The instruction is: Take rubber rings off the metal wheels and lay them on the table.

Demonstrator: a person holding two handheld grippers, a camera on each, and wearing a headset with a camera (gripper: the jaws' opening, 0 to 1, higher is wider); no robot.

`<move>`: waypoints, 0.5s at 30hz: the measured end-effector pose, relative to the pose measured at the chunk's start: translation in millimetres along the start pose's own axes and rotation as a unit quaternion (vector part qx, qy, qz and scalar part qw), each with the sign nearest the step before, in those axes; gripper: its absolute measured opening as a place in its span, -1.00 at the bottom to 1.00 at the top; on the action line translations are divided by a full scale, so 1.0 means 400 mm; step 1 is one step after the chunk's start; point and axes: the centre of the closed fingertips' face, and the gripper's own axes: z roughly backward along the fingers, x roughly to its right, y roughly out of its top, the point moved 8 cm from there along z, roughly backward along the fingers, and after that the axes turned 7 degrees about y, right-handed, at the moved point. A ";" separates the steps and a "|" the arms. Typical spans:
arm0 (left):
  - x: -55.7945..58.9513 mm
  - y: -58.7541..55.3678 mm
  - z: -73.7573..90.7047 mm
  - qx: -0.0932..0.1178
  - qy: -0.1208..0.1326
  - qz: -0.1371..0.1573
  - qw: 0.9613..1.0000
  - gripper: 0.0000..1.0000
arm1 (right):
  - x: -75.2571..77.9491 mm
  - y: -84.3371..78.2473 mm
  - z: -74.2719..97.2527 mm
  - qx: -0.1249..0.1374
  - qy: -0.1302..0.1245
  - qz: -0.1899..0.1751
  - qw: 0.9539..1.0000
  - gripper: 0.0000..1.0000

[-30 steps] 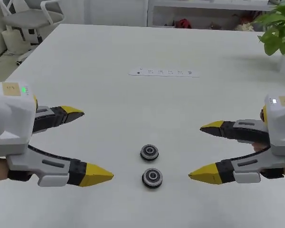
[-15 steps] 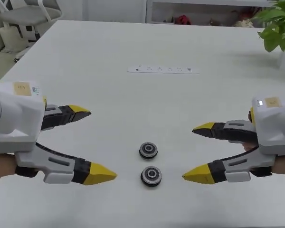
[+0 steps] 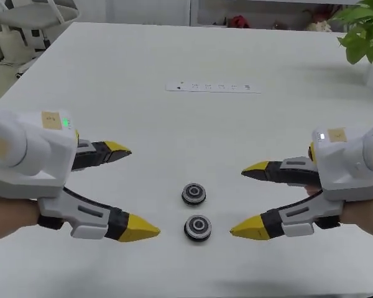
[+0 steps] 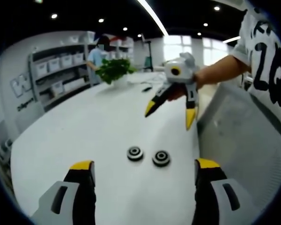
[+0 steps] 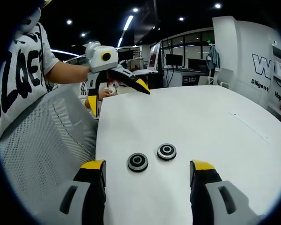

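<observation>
Two small metal wheels with black rubber rings lie flat on the white table (image 3: 174, 130), a far wheel (image 3: 194, 194) and a near wheel (image 3: 198, 227), close together but apart. My left gripper (image 3: 133, 189) is open at their left, and my right gripper (image 3: 239, 202) is open at their right; neither touches a wheel. In the left gripper view the far wheel (image 4: 135, 153) and near wheel (image 4: 161, 158) lie ahead of the left gripper (image 4: 144, 165), with the right gripper (image 4: 169, 119) beyond. In the right gripper view the near wheel (image 5: 137, 162) and far wheel (image 5: 166, 151) lie ahead of the right gripper (image 5: 148, 165).
A white power strip (image 3: 212, 87) lies flat farther back on the table. A green plant (image 3: 363, 31) stands at the far right corner. An office chair (image 3: 31, 18) is beyond the far left edge. A mesh chair back (image 5: 42, 140) is near the table's front edge.
Both grippers have come a little inward towards the wheels, still open. The wheels have not moved; the head view has tilted slightly.
</observation>
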 end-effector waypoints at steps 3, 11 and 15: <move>-0.001 0.000 -0.008 0.002 -0.002 0.000 1.000 0.76 | 0.002 -0.002 -0.011 0.001 0.006 -0.003 1.000 0.36; 0.004 -0.004 -0.034 -0.003 -0.016 -0.003 1.000 0.70 | 0.007 -0.013 -0.040 -0.010 0.021 0.003 1.000 0.30; 0.010 -0.007 -0.048 -0.008 -0.025 -0.009 1.000 0.67 | 0.007 -0.018 -0.053 -0.012 0.028 0.003 1.000 0.24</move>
